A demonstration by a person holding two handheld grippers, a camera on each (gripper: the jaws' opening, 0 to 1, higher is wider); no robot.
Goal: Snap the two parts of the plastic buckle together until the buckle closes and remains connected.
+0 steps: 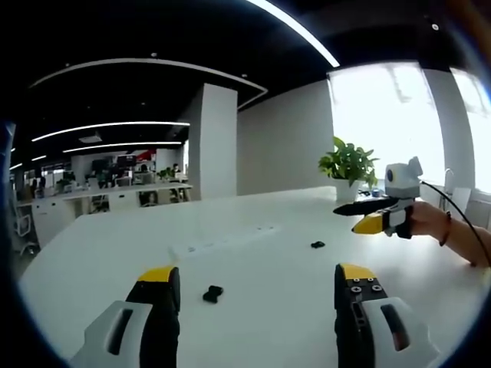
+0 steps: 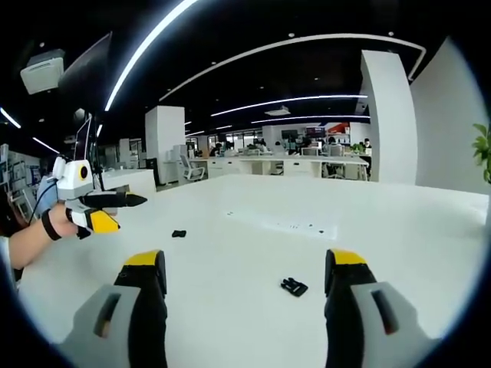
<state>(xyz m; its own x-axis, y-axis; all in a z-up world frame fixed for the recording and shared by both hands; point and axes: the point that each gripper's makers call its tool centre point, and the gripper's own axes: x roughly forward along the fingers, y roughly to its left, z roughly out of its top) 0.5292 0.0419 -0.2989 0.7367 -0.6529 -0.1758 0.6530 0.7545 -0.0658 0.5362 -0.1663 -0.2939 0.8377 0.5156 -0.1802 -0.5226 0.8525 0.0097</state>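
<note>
In my left gripper view, my left gripper has its jaws spread wide apart with nothing between them, hovering above the white table. One black buckle part lies on the table just beside the inner edge of the left jaw tip, at about seven o'clock in the view. The other buckle part lies farther out, at about three o'clock, well apart from the first. My right gripper comes in at three o'clock, held in my hand in front of a potted plant; I cannot tell from here how its jaws stand. In my right gripper view, the right gripper is also wide apart and empty, with one buckle part between the jaw tips nearer the right one, and the other farther off at nine o'clock near my left gripper.
</note>
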